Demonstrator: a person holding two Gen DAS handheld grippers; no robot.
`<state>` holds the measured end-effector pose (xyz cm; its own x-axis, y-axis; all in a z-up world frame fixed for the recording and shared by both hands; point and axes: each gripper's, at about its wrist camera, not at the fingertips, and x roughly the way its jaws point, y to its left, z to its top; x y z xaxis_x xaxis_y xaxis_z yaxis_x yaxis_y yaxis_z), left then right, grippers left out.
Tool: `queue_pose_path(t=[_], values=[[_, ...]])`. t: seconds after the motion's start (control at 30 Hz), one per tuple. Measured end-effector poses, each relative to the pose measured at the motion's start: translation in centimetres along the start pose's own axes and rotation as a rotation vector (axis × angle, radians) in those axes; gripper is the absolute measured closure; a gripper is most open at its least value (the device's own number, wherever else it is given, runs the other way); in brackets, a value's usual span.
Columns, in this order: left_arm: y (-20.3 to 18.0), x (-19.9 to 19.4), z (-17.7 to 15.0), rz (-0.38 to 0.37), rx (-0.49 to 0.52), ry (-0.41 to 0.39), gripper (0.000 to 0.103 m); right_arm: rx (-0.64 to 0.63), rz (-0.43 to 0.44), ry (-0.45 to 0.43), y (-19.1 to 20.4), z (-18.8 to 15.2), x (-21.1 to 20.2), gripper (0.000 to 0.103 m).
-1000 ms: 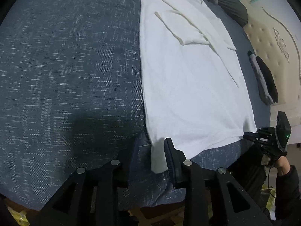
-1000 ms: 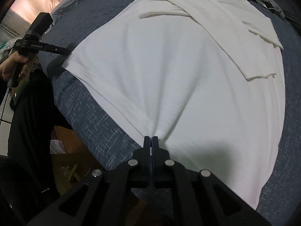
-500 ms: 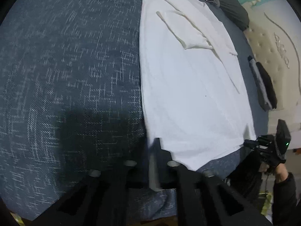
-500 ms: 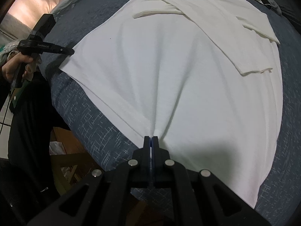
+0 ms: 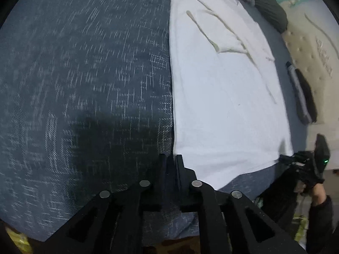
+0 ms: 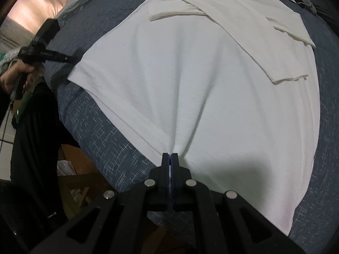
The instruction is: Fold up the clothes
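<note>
A white T-shirt (image 6: 211, 80) is spread flat on a bed covered by a dark blue bedspread (image 5: 84, 80), its sleeves folded inward over the body. The hem is laid close to the near edge of the bed, where only a narrow strip of bedspread is left before the drop. To the left of the garment, a broad bare stretch of bedspread is seen in the left wrist view. On the far side, a tufted cream headboard (image 5: 313, 48) is seen, with a dark folded item (image 5: 303, 97) lying beside it and a heap of dark clothing (image 5: 269, 10) past the collar end.

The right hand-held gripper (image 6: 170, 155) is closed tight on the hem of the T-shirt, and creases are fanned out across the cloth from the pinch. The left hand-held gripper (image 5: 170, 158) is placed at the other hem corner, its fingers drawn to a narrow gap; in the right wrist view its tip is seen meeting that corner, but whether cloth is actually clamped cannot be told, the frame being blurred. Each gripper is held by a hand (image 6: 12, 76) at the bed's edge
</note>
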<state>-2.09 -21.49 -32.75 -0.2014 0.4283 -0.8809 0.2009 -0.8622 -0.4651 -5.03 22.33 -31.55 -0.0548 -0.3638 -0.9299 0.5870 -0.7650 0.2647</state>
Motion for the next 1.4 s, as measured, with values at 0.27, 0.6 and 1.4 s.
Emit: queue_pose_path(t=[0.27,0.6,1.4], values=[[-0.3,0.0,-0.8,-0.025,0.03,0.009,0.077,0.206,0.001,-0.085,-5.6,-1.9,-4.9,0.082],[-1.9,2.0,-1.3,-0.026,0.048,0.059,0.077,0.533,-0.048,-0.09,-14.1,-9.2,-7.5,0.072],[-1.4,-2.9,-1.4,0.002,0.13,-0.027,0.099,0.522,-0.032,-0.142,-13.8,-10.9,-10.1,0.099]])
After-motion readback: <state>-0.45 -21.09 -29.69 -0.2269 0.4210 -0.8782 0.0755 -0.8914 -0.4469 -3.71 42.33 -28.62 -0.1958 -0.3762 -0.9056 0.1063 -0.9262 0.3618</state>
